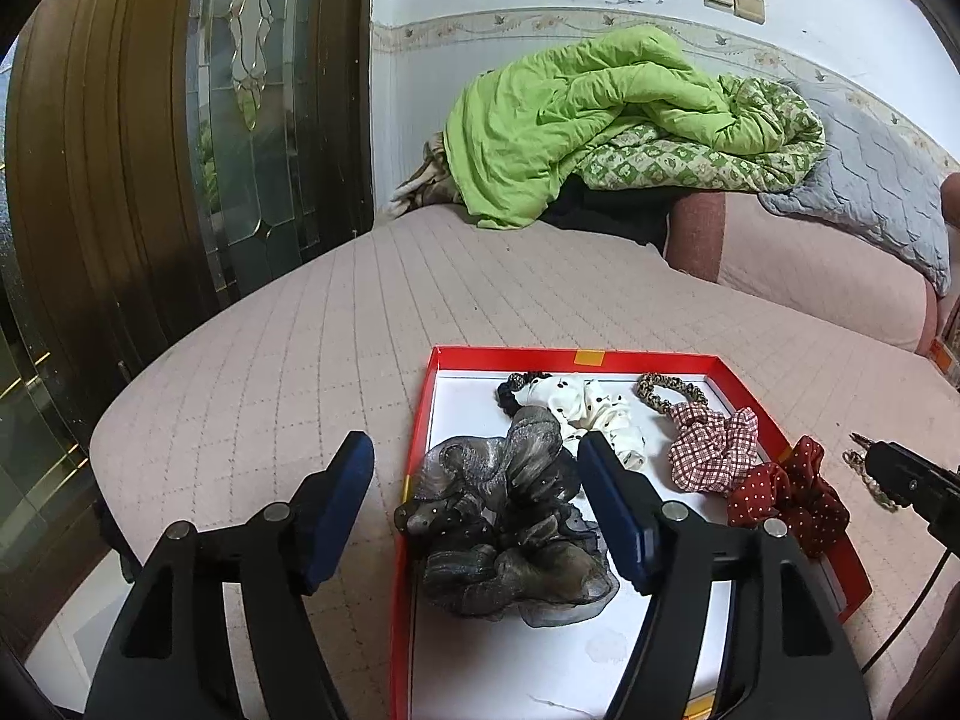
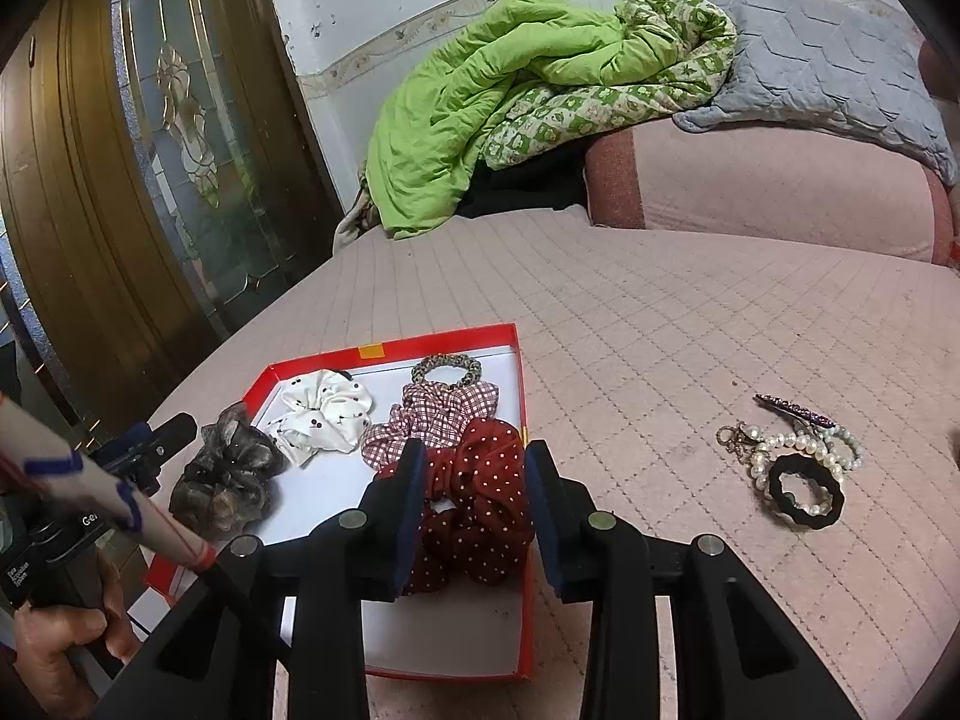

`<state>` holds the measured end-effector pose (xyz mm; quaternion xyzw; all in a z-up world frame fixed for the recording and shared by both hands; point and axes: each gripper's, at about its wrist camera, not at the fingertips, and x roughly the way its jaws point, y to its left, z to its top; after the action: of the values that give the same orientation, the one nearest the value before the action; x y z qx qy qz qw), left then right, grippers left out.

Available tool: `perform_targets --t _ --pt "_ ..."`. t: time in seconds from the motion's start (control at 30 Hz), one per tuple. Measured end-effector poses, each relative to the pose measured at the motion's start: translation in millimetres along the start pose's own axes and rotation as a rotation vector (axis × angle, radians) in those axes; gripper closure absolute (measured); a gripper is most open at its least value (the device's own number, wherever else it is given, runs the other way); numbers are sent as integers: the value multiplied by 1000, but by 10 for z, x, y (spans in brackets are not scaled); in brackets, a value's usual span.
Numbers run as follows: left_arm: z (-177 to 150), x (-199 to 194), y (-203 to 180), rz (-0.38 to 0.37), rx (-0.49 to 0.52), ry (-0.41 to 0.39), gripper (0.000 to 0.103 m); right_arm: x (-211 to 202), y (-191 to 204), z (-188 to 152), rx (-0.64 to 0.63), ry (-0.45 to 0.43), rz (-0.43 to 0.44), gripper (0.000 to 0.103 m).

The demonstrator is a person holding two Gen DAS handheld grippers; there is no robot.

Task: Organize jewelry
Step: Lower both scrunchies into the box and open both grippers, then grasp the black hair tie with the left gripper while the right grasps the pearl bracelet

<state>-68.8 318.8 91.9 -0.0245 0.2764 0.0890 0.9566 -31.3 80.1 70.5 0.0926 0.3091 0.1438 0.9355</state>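
Note:
A red-rimmed tray [image 1: 420, 450] [image 2: 519, 378] lies on the pink quilted bed. My left gripper [image 1: 474, 450] is open wide, and a grey sheer scrunchie [image 1: 510, 516] [image 2: 228, 480] lies between its fingers without being pressed, draped over the tray's left rim. My right gripper [image 2: 476, 456] is open; a dark red dotted scrunchie [image 2: 474, 504] [image 1: 786, 498] sits between its pads at the tray's right rim. Also in the tray are a white dotted scrunchie [image 2: 324, 414], a red checked scrunchie [image 2: 432, 420] and a leopard hair tie [image 2: 447, 369].
Right of the tray on the bed lie a pearl bracelet [image 2: 780, 444], a black hair tie [image 2: 807, 492] and a purple hair clip [image 2: 792, 408]. A green quilt [image 2: 492, 96] and pink pillow [image 2: 768, 192] are at the back. A wooden glass door [image 1: 150, 150] stands left.

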Motion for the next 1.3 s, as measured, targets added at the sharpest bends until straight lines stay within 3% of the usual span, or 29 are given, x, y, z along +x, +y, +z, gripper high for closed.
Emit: perform_targets --t 0.47,0.87,1.03,1.2,1.3 --pt "-25 -165 -210 9 59 -46 29 -210 -116 -26 18 -24 -16 66" --pt "-113 -332 -423 -16 107 -54 27 -513 -437 -37 88 -58 -53 64" --pt "-140 -468 -619 -59 140 -60 27 -731 -784 -8 171 -94 -91 64" --pt "-144 -637 -900 -145 165 -63 27 -997 -1349 12 323 -142 -159 64" --pt "-148 -663 -1135 -216 199 -24 27 -1148 -1690 -31 420 -160 -205 64"
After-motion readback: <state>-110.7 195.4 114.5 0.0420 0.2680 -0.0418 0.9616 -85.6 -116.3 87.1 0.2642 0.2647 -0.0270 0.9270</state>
